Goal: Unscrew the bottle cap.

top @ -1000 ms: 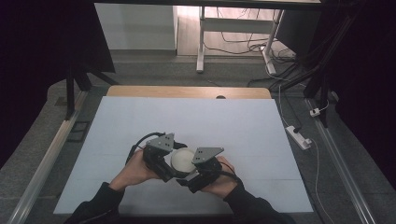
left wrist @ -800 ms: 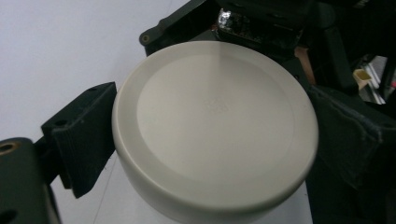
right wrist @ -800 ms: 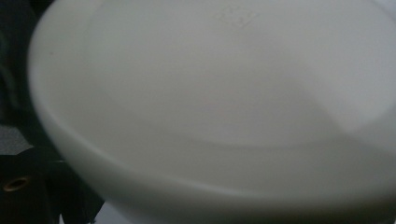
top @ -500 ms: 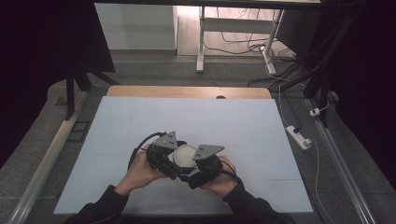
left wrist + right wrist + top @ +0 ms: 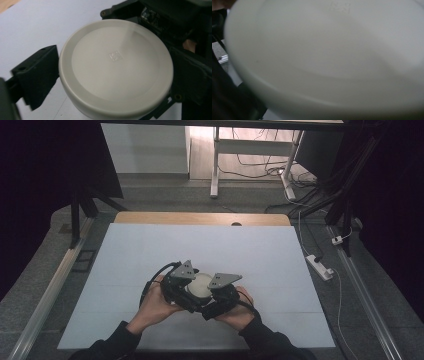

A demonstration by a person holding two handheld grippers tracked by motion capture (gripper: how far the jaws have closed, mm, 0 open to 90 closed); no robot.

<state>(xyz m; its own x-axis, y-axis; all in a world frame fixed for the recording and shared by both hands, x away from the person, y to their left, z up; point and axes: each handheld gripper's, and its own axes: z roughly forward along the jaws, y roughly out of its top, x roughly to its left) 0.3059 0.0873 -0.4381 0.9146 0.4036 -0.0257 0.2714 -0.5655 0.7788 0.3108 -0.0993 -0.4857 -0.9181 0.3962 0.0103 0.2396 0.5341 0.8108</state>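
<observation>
Lid [image 5: 116,67], round and off-white, held between both grippers near the table's [image 5: 150,250] 6 o'clock edge. Left gripper [image 5: 181,287] has its jaws grasping the rim at opposite sides; right gripper's [image 5: 220,295] jaw state cannot be told. Good practice here: keep the lid level and the grip even.

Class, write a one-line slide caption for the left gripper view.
Round off-white plastic container held between black fingers above a white table.

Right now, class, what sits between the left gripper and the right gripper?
In the high view, a round white container sits between the left gripper and the right gripper, above the white table.
</observation>
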